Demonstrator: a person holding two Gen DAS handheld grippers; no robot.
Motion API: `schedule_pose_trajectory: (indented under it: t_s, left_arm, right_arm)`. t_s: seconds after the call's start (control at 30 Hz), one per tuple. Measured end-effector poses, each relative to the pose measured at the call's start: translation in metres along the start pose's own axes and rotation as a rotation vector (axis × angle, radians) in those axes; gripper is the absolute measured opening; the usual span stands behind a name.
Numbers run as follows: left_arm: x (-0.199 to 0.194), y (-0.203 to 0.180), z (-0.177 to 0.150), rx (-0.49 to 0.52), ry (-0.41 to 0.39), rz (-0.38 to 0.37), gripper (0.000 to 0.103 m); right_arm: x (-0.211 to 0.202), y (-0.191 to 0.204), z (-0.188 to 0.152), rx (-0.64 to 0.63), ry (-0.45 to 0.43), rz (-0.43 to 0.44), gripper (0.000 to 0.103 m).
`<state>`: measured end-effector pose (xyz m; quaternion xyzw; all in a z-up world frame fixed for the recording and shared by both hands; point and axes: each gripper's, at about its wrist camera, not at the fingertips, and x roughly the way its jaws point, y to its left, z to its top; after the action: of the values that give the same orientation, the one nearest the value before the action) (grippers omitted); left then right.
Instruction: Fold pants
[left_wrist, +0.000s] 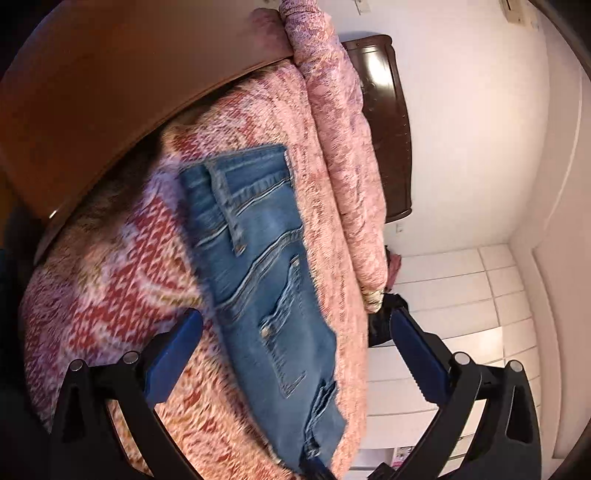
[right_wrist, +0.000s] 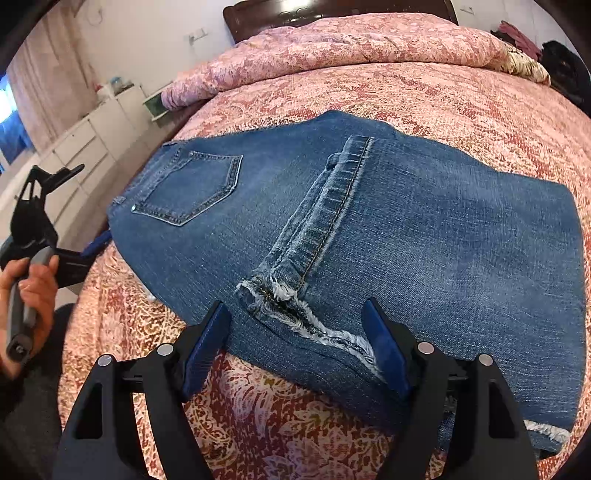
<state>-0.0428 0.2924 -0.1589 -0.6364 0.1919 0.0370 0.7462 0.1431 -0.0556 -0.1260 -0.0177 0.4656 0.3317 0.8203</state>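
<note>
Right wrist | jeans (right_wrist: 369, 229) folded on bedspread (right_wrist: 461, 96), frayed hem between wide-open, empty jaws

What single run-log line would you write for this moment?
task: fold pants | folded blue denim jeans on pink patterned bedspread | left gripper: open, empty | right gripper: open, jaws straddling frayed hem

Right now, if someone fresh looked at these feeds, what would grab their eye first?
The blue jeans, folded into a compact block in the middle of the pink patterned bedspread, a frayed hem lying on top near the open right tool. Next, the left tool, also open and empty, hovering over the jeans' edge.
</note>
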Motion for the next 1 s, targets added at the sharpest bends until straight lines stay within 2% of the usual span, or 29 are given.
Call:
schedule_pose_trajectory:
  t_s: [0.07, 0.2, 0.43, 0.53, 0.63, 0.7, 0.77, 0.87, 0.9, 0.93, 0.97, 1.0]
  left_arm:
    - [0.007, -0.001, 0.004, -0.003, 0.019, 0.059, 0.101]
    - [0.016, 0.0, 0.008, -0.017, 0.025, 0.075, 0.101]
    - [0.018, -0.016, 0.024, 0.013, -0.004, 0.026, 0.101]
    - [0.027, -0.012, 0.029, 0.0, 0.021, 0.086, 0.101]
    - [0.028, -0.01, 0.031, -0.047, 0.005, 0.131, 0.1]
    - [0.027, -0.016, 0.031, -0.039, -0.016, 0.107, 0.101]
    - [0.034, -0.017, 0.034, -0.018, -0.001, 0.119, 0.101]
    - [0.036, -0.007, 0.038, -0.076, -0.035, 0.067, 0.099]
    - [0.036, -0.005, 0.038, -0.082, -0.042, 0.059, 0.083]
    - [0.038, -0.002, 0.037, -0.086, -0.035, 0.077, 0.043]
    - [0.041, 0.003, 0.035, -0.091, -0.019, 0.111, 0.017]
    - [0.041, 0.008, 0.034, -0.1, -0.02, 0.124, 0.013]
  right_arm:
    - [0.0, 0.0, 0.001, 0.006, -0.003, 0.005, 0.074]
    - [-0.002, 0.001, -0.003, 0.008, -0.005, 0.008, 0.074]
    - [-0.002, -0.003, 0.0, 0.023, -0.009, 0.026, 0.074]
    - [-0.003, -0.004, 0.0, 0.032, -0.012, 0.036, 0.074]
    - [-0.004, -0.005, 0.0, 0.041, -0.013, 0.046, 0.074]
    - [-0.004, -0.005, -0.001, 0.041, -0.013, 0.045, 0.074]
    - [-0.004, -0.005, -0.001, 0.04, -0.013, 0.045, 0.074]
    - [-0.004, -0.006, -0.001, 0.047, -0.013, 0.053, 0.074]
    - [-0.004, -0.006, 0.0, 0.05, -0.013, 0.057, 0.074]
    - [-0.004, -0.006, 0.0, 0.052, -0.014, 0.059, 0.074]
    - [-0.004, -0.007, 0.0, 0.053, -0.014, 0.059, 0.074]
    - [-0.004, -0.007, 0.0, 0.053, -0.014, 0.059, 0.074]
